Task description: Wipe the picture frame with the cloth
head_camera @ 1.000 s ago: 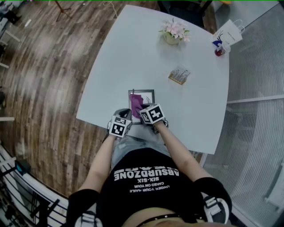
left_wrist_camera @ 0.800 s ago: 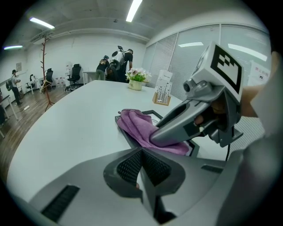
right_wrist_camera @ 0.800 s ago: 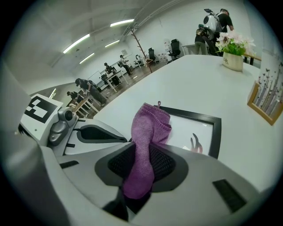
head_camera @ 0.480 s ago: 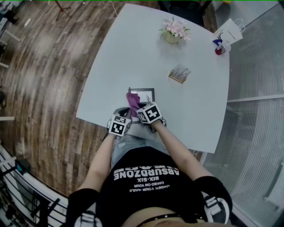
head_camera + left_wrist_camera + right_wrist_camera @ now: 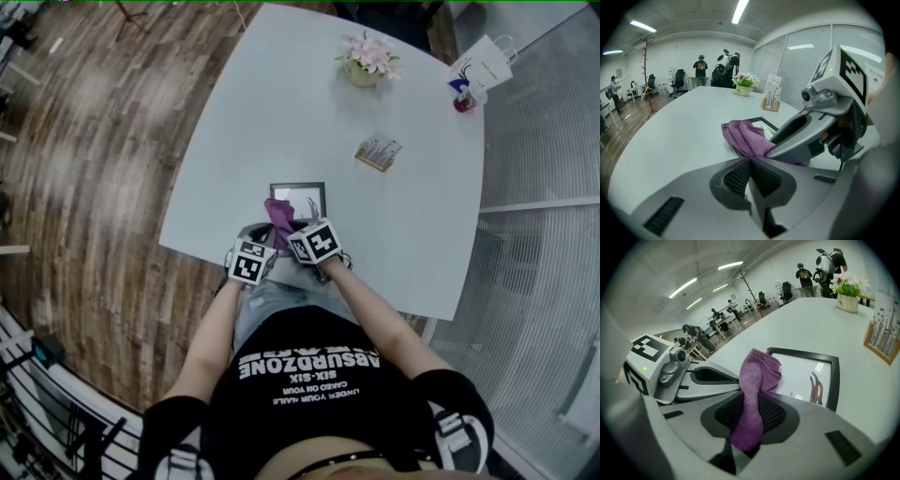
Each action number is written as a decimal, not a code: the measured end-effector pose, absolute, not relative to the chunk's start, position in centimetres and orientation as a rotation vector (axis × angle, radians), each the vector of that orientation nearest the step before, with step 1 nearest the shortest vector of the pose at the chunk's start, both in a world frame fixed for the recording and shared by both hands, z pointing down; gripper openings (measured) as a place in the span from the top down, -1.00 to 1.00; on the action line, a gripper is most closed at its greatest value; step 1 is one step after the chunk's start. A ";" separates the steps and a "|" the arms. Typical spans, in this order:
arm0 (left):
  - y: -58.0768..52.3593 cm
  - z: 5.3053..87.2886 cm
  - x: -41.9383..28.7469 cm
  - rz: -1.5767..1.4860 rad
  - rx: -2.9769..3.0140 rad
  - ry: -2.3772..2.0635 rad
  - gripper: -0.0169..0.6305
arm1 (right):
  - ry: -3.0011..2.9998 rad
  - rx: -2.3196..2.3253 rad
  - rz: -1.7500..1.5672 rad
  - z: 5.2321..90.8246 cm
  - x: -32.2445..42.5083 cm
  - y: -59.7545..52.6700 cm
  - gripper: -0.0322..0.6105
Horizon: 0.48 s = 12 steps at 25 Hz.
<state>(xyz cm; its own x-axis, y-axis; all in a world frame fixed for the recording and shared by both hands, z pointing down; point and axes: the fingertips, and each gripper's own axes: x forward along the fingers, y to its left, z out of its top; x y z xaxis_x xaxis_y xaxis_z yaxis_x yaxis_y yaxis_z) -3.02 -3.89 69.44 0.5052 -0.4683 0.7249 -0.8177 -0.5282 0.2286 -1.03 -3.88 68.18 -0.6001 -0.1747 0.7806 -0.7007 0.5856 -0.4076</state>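
A black picture frame [image 5: 309, 192] [image 5: 834, 376] [image 5: 765, 122] with a white picture lies flat on the white table [image 5: 309, 103] near its front edge. My right gripper [image 5: 750, 418] [image 5: 302, 234] is shut on a purple cloth [image 5: 757, 380] [image 5: 278, 212] [image 5: 747, 136], whose free end hangs over the frame's near left corner. My left gripper [image 5: 749, 169] [image 5: 255, 236] is shut with nothing between its jaws. It sits just left of the right gripper, close to the table's front edge.
A pot of pink flowers [image 5: 366, 64] stands at the far side, with a card holder [image 5: 378, 152] right of the frame. A white paper bag [image 5: 483, 64] and a small red thing [image 5: 462, 103] sit at the far right corner. Several people stand far behind.
The right gripper has drawn the cloth back toward me and to the left, off the middle of the frame onto its near left corner. The left gripper has barely moved.
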 end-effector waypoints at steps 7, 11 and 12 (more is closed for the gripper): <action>-3.9 69.7 -2.8 0.819 2.194 -1.048 0.90 | -2.067 0.696 0.987 68.3 -0.7 -2.0 0.56; -4.0 69.6 -2.8 0.820 2.199 -1.043 0.90 | -2.044 0.694 0.981 68.2 -0.7 -0.8 0.56; -3.9 69.6 -2.9 0.819 2.199 -1.043 0.90 | -2.045 0.691 0.987 68.2 -0.7 -0.7 0.56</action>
